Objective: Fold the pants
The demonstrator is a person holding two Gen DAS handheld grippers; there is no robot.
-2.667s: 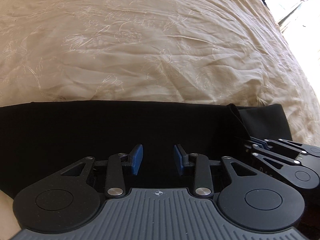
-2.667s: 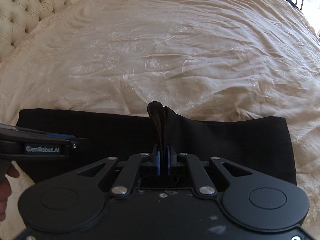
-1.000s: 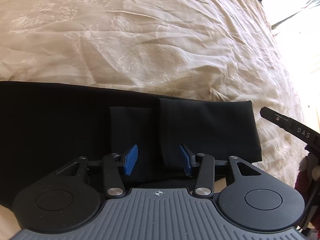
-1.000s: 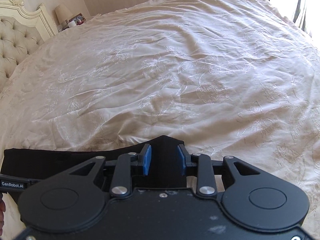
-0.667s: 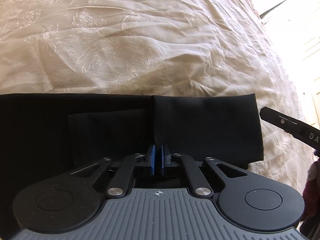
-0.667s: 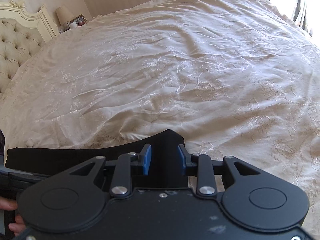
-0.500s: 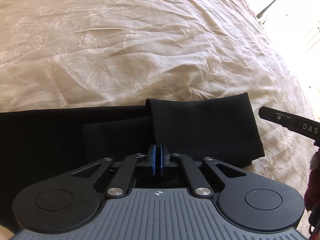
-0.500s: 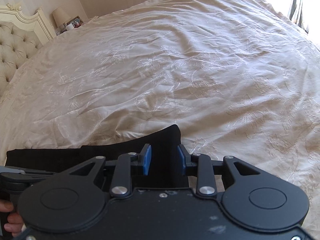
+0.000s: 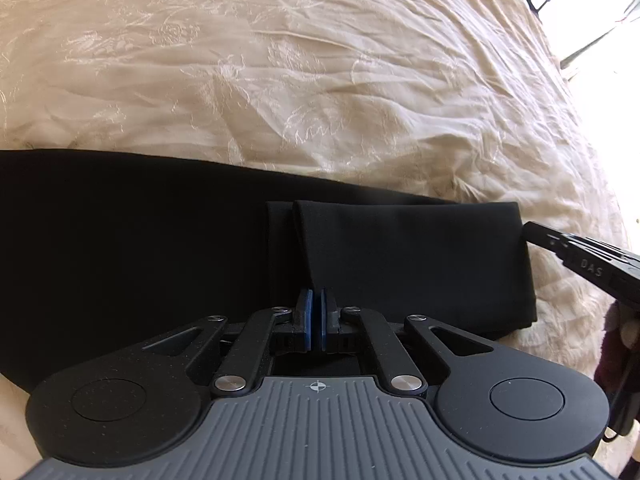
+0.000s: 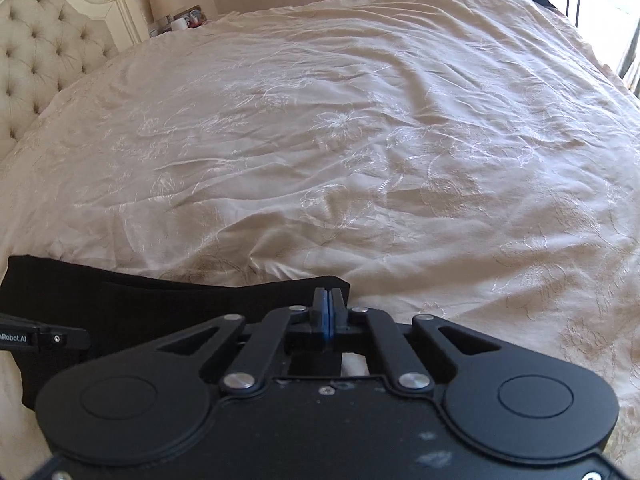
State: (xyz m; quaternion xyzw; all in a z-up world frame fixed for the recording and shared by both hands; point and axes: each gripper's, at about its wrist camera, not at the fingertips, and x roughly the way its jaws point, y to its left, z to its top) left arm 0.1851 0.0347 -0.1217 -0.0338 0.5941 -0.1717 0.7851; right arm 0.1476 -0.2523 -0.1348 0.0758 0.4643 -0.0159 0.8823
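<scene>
Pants point(image 9: 120, 240): they lie as a long black band along the near edge of the bedspread point(image 9: 320, 80), running off to your left; the right end is already doubled over into a flap point(image 9: 408, 264) lying on top of the band.
Left gripper point(image 9: 317, 316): your blue pads are pressed together at the near edge of that flap, right by its free hem. They seem to be pinching the cloth, but black on black hides the actual bite.
Right gripper point(image 10: 329, 312): the pads meet with no gap, sitting at the right-hand corner of the fabric. Whether any cloth is caught between them, I cannot tell.
Step in hand: judging from the layout, you are securing the folded end before carrying it further left over the rest of the leg.
How to do it well: confirm both layers of the flap are in your left grip before lifting; a single layer will let the fold peel open.
Lift: raise both hands together and level, so the crease stays square to the band.
Travel: keep the far edge of the flap aligned with the far edge of the band beneath.
Risk: the bedspread is soft and wrinkled, so dragging low may bunch it under the pants.
</scene>
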